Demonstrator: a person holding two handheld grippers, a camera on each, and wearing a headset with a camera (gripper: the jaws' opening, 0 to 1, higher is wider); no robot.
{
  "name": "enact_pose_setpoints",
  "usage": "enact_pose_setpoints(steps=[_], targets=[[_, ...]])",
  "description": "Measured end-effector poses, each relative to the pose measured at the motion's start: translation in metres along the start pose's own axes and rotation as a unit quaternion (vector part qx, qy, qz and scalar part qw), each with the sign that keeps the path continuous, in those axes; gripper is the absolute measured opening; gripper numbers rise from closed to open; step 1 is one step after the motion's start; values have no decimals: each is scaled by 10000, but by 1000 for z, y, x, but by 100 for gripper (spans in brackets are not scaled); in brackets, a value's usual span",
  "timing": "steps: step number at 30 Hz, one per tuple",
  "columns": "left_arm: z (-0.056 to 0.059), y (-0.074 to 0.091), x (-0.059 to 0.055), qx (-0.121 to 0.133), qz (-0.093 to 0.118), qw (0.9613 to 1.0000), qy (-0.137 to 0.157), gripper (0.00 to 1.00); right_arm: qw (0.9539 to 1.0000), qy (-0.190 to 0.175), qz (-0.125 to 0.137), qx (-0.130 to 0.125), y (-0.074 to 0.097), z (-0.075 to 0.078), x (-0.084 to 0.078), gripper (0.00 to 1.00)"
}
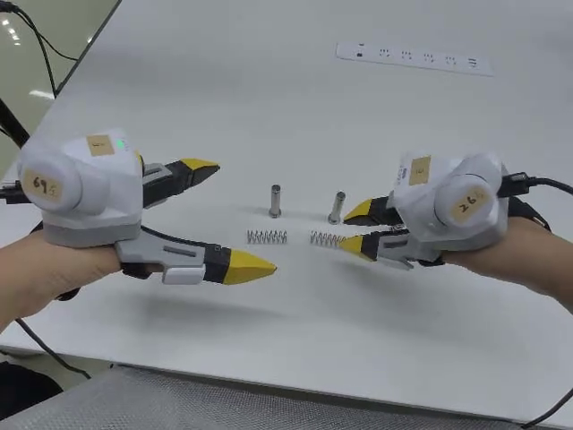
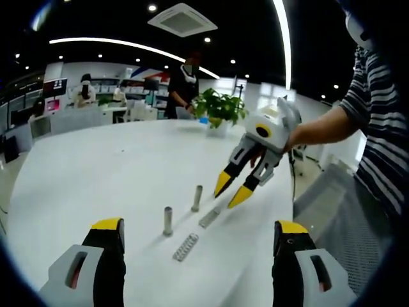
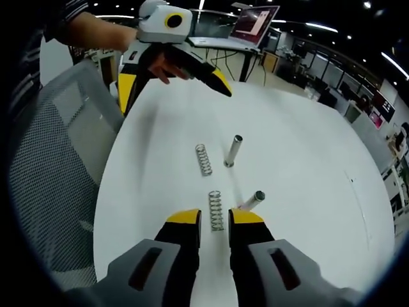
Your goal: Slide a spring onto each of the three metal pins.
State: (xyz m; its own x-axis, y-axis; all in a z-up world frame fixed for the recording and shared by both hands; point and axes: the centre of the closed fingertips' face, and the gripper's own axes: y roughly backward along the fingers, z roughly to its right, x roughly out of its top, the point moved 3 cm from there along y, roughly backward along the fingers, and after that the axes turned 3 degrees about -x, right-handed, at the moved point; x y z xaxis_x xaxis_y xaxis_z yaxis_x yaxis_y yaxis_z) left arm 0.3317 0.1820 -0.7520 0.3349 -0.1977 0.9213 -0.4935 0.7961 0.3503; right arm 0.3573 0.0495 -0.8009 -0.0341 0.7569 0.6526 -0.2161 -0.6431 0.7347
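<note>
We read "69" on the left gripper [image 1: 243,216], fingers wide, and "26" on the right gripper [image 1: 351,229], fingers narrow but not closed. On the desk [image 1: 269,90] the left pin [image 1: 275,201] and right pin [image 1: 337,207] stand upright. Just nearer, the left spring [image 1: 267,236] and right spring [image 1: 324,239] lie flat, long axes left-right, the right spring's end between the right gripper's fingers

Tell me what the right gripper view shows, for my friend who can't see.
The yellow-tipped jaws of the right hand-held gripper stand slightly apart around the near end of a spring lying on a white table. Beyond it are two metal pins and a second spring, with the left hand-held gripper held open at the top.
</note>
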Motion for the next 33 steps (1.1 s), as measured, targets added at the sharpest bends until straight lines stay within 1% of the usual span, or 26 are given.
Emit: enact_pose_setpoints(steps=[3, 8, 16, 23, 33], targets=[[0, 0, 0, -4, 15, 10000, 8, 94, 10000, 10, -80, 18, -4, 0, -2, 12], [0, 1, -1, 1, 13, 10000, 16, 94, 9999, -11, -136, 53, -10, 0, -3, 12], [1, 1, -1, -5, 22, 10000, 31, 94, 9994, -53, -328, 50, -17, 0, -12, 11], [1, 0, -2, -21, 13, 10000, 34, 94, 9992, -149, -359, 78, -20, 1, -14, 9], [2, 0, -3, -46, -17, 10000, 45, 93, 9987, -153, -466, 146, -26, -1, -19, 10]])
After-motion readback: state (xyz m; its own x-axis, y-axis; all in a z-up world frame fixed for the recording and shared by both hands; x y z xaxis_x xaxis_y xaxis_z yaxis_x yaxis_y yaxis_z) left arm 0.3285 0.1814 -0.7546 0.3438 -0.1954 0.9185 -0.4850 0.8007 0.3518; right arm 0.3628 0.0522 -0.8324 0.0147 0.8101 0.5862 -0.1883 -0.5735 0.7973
